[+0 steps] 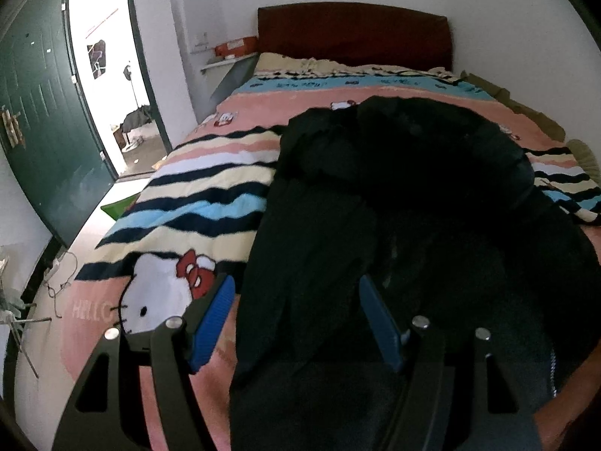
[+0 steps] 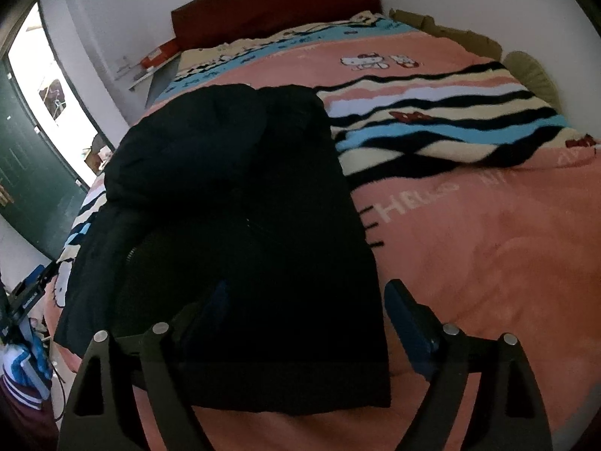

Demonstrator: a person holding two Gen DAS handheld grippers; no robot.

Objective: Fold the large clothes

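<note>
Both tongs gape over black coat on pink blanket, green door ajar.

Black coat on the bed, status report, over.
Both grippers open: left gripper, right gripper. Black coat bunched on blanket, unheld. Nothing in the way.
</note>
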